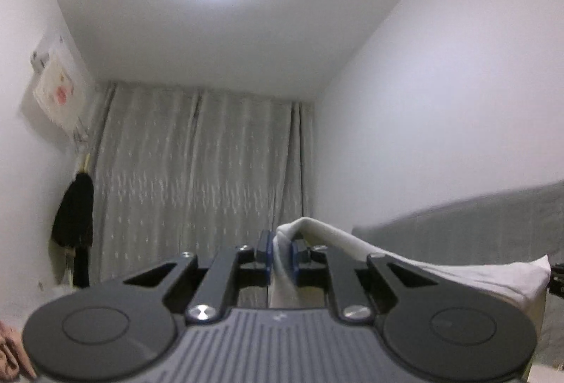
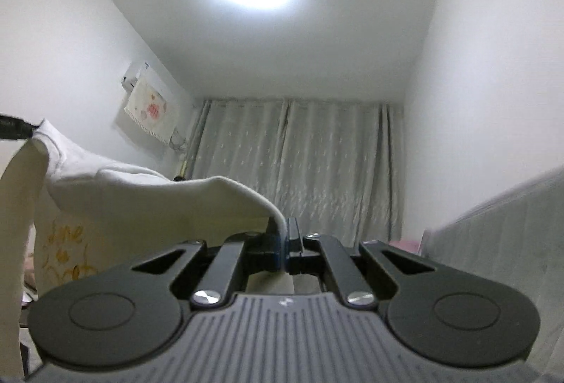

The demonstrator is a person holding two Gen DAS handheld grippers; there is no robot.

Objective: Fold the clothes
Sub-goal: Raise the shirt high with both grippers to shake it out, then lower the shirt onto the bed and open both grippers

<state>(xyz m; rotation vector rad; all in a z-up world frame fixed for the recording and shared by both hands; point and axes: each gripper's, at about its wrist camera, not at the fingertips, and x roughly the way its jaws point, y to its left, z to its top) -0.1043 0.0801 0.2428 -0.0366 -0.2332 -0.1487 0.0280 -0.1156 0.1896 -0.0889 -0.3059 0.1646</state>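
Holding the white shirt (image 2: 148, 196) up by its top edge — left gripper (image 1: 281, 251) and right gripper (image 2: 282, 249) both pinched on it, cloth trailing toward nine o'clock — I judge it light, limp, best gripped at corners.

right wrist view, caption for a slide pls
Right gripper pinching the white garment's edge, held up before grey curtains.

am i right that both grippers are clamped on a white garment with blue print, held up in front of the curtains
Nearly. The print is yellow, not blue: the right wrist view shows yellow lettering on the white garment. The rest holds: the left gripper and right gripper are both clamped on it, held up in front of the curtains.
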